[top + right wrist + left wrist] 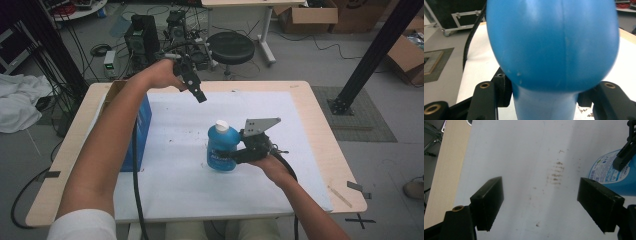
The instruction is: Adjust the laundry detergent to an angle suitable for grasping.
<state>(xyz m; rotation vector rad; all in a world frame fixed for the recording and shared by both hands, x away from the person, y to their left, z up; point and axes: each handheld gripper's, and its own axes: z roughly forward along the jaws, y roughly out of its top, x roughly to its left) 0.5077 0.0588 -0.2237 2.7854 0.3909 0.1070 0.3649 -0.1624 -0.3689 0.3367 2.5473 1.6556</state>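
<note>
A blue bottle (220, 145) with a white cap stands upright near the middle of the white sheet (170, 170). My right gripper (236, 153) is shut on its lower body from the right side. In the right gripper view the bottle (551, 45) bulges over the right gripper (544, 91), whose jaws press its narrower part from both sides. My left gripper (199, 96) hangs open above the sheet's far edge, tilted down, apart from the bottle. In the left gripper view the left gripper (540, 191) has nothing between its jaws, and the bottle (609, 175) sits at the right edge.
A blue box (142, 125) stands at the table's (320, 130) left side, under my left forearm. Faint brown marks (555, 173) stain the sheet. Beyond the table are a black stool (231, 47), equipment with cables, and cardboard boxes (407, 52).
</note>
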